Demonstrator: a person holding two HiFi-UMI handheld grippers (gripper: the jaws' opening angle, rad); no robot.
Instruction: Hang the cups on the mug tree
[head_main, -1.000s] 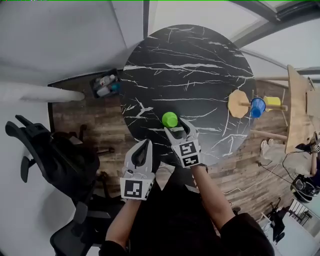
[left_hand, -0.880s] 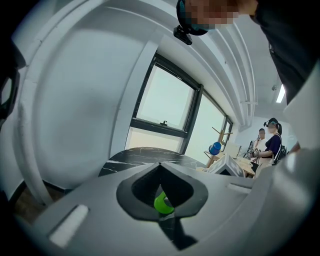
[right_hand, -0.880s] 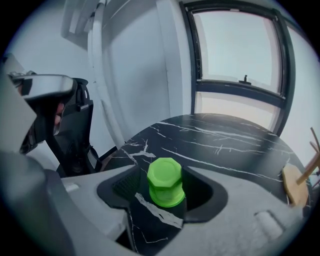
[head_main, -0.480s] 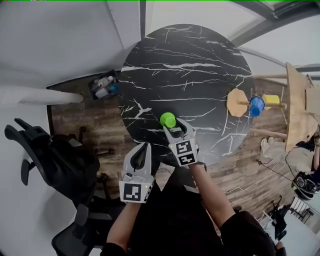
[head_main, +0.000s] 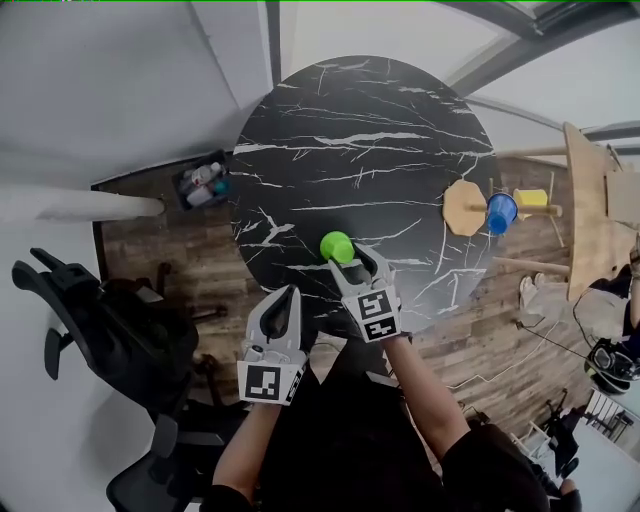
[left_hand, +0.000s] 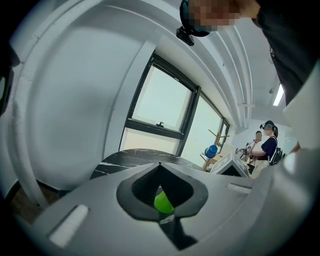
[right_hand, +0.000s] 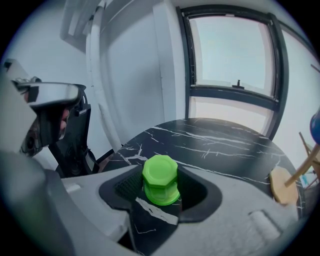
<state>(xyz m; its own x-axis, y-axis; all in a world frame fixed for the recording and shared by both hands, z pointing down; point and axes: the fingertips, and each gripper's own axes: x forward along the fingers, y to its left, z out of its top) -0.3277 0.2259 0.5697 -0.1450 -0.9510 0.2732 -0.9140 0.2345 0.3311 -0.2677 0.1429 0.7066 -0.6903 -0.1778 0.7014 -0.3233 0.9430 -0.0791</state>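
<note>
Two grippers are hovering at the near edge of the black marbled table (head_main: 360, 130). The right gripper (head_main: 351, 262) is pointing steeply down, and its jaws have just been closing. They are standing wide yet pinching the green cup (right_hand: 160, 180), which is sitting upside down on the table between them, with both pads lying against its sides. The left gripper (head_main: 289, 296) is hanging just to the left of it, its jaws pressing together with nothing between them. The green cup is showing through their notch, well ahead of the tips. Well off to the right of the right jaws, the mug tree (head_main: 465, 207) is standing by the table's right rim. A blue cup (head_main: 500, 212) and a yellow cup (head_main: 537, 199) are hanging on its pegs.
</note>
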